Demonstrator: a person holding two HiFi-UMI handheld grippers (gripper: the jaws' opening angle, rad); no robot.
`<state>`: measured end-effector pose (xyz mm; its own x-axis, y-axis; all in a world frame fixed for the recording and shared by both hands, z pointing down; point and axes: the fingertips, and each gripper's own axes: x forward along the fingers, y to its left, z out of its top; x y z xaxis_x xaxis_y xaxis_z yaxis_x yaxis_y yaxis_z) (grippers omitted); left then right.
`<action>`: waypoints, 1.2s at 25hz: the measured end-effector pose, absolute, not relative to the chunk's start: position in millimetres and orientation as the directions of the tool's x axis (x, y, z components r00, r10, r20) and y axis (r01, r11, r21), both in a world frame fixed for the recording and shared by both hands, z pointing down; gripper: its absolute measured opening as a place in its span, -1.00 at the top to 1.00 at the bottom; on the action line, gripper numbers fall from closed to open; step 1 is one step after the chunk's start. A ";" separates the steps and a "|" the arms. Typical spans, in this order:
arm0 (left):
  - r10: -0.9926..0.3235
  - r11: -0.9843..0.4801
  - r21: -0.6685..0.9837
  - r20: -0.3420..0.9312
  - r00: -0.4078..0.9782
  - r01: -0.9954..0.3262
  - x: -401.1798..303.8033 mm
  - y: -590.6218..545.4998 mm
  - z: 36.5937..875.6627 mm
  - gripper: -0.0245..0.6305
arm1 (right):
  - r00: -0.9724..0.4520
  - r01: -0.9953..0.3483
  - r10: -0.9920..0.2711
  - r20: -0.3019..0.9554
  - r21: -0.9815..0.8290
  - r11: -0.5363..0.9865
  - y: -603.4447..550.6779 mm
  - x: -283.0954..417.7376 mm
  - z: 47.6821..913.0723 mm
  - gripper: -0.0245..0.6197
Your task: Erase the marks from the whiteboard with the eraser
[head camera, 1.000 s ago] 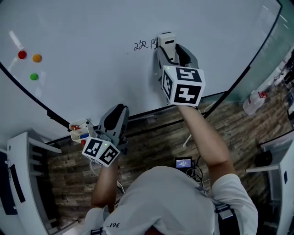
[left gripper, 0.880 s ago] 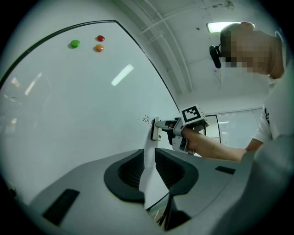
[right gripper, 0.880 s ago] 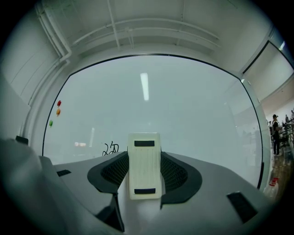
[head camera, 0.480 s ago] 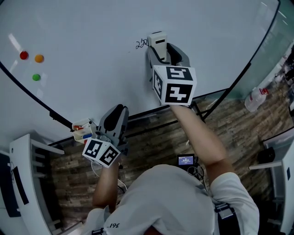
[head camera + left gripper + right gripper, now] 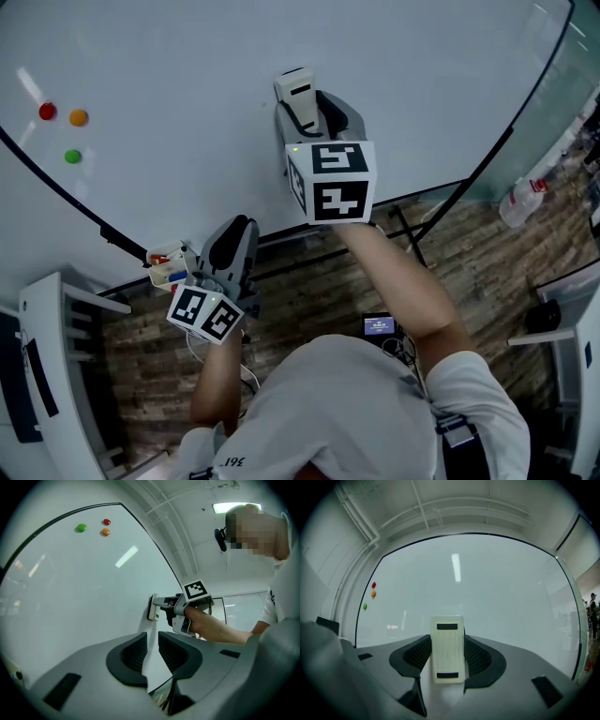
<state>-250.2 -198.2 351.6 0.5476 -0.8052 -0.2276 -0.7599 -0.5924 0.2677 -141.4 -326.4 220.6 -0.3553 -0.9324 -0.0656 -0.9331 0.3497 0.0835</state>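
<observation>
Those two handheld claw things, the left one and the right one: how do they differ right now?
The right gripper's jaws are shut on the eraser; the left gripper's jaws stand slightly apart with nothing between them. The right gripper is raised, holding the eraser against the whiteboard; the left gripper hangs low, near the board's bottom edge. Both are grey, and each carries a marker cube.

Red magnet (image 5: 47, 112) beside orange magnet (image 5: 78, 117), green magnet (image 5: 72, 157) below; small box (image 5: 169, 265) lower left; bottle (image 5: 518, 204) far right.
</observation>
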 end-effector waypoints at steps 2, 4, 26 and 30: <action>-0.809 -0.588 0.269 -0.228 0.542 -0.763 -250.9 -196.5 352.2 0.68 | -0.373 -0.926 -0.926 -0.061 0.089 0.367 -324.0 -150.2 222.2 0.19; -0.813 -0.582 0.270 -0.228 0.537 -0.767 -252.4 -194.9 353.0 0.68 | -0.381 -0.923 -0.923 -0.061 0.089 0.375 -323.0 -156.1 223.1 0.19; -0.852 -0.523 0.292 -0.202 0.483 -0.801 -277.0 -182.6 362.8 0.68 | -0.536 -0.842 -0.844 -0.024 0.082 0.532 -307.0 -227.6 234.5 0.19; -0.862 -0.507 0.300 -0.193 0.469 -0.808 -282.0 -182.6 365.6 0.68 | -0.550 -0.834 -0.834 -0.027 0.070 0.548 -307.3 -230.2 234.0 0.19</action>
